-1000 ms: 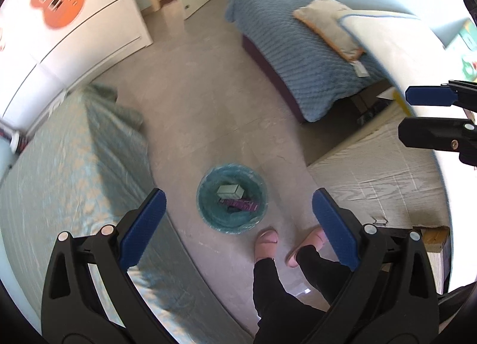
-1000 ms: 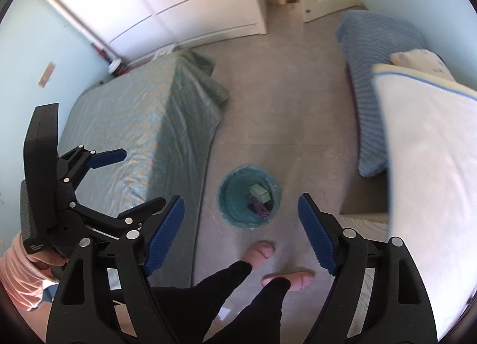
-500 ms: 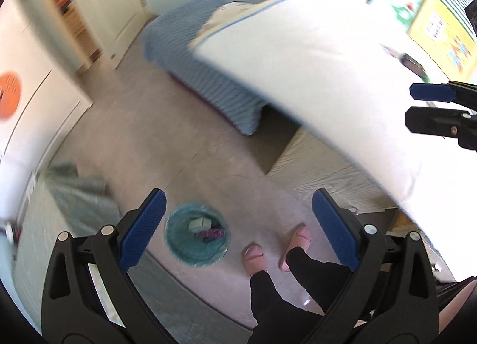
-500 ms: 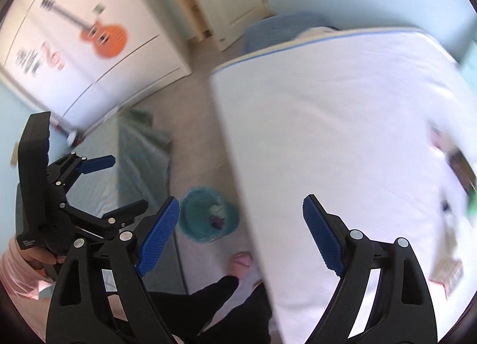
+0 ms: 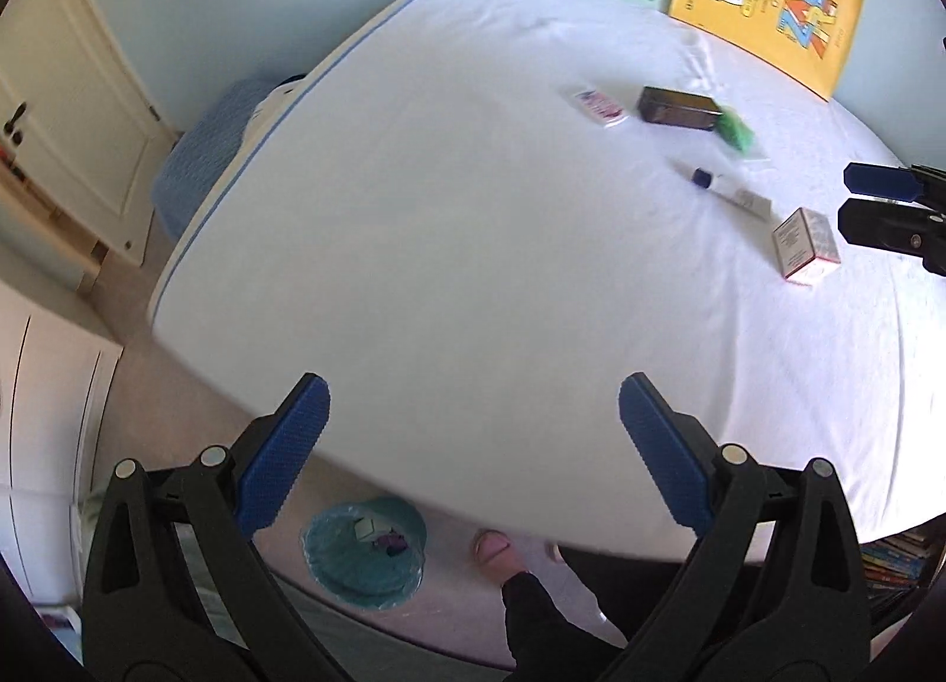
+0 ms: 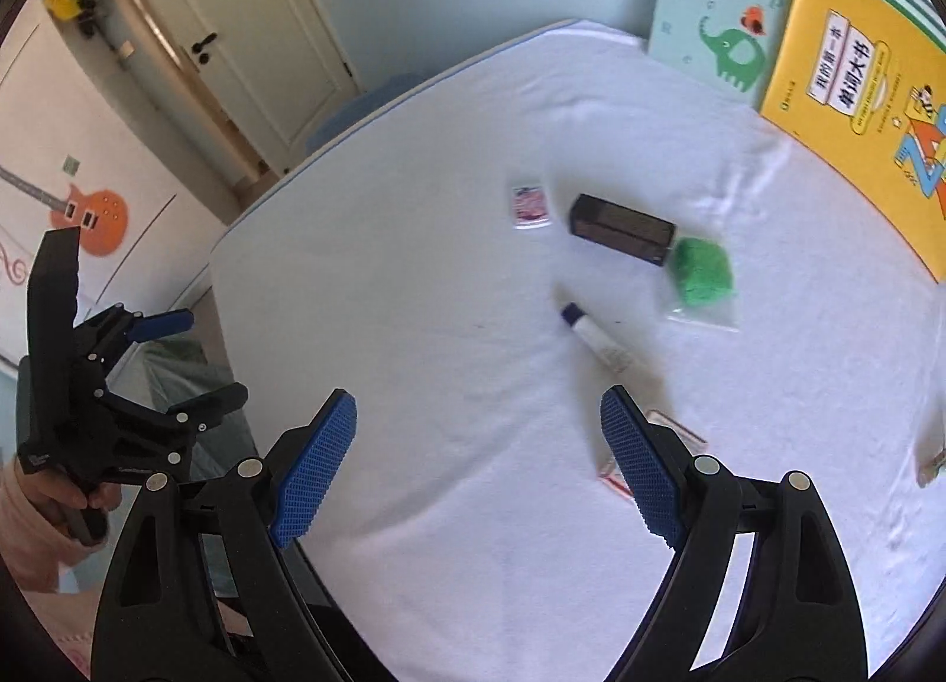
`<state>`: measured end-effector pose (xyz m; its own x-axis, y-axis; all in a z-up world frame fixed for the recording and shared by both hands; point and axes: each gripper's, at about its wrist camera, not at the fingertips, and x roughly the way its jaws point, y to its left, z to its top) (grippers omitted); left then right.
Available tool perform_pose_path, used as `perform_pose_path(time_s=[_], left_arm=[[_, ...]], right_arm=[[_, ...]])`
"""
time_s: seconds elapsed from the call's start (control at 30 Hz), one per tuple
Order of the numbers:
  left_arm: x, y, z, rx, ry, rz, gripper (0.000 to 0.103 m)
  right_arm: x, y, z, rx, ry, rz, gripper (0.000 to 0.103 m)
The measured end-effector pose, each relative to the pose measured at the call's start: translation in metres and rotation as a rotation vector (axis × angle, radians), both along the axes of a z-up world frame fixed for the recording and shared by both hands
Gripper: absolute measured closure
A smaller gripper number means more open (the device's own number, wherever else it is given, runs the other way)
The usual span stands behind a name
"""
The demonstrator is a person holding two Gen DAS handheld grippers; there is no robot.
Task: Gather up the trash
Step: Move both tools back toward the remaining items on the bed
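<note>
Right hand-held gripper (image 6: 476, 472) is released and empty over the white surface (image 6: 414, 327); left hand-held gripper (image 5: 473, 454) likewise, hanging off the surface's edge. Trash sits at 12 to 2 o'clock: marker pen (image 6: 594, 339), dark box (image 6: 622, 229), green bag (image 6: 703, 275), small packet (image 6: 530, 206), red-and-white box (image 6: 662, 448) behind my right finger. Risks: that hidden box gets nudged on descent; pen rolls out of a pinch; bin (image 5: 366, 552) is on the floor, so a carry drop is likely.
</note>
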<state>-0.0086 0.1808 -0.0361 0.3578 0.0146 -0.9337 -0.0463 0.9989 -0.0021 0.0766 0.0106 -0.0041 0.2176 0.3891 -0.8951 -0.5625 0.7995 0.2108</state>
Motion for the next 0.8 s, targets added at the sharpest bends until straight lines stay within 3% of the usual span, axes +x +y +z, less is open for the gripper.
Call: perform_pose_path(time_s=[0.33, 0.8], left_arm=[[0.084, -0.047, -0.001, 0.019, 0.005, -0.108, 0.007], [0.158, -0.070, -0.031, 0.037, 0.062, -0.171, 0.007]], right_arm=[[0.054, -0.052, -0.019, -0.027, 0.017, -0.081, 0.019], [0.113, -0.064, -0.049, -0.061, 0.062, -0.090, 0.019]])
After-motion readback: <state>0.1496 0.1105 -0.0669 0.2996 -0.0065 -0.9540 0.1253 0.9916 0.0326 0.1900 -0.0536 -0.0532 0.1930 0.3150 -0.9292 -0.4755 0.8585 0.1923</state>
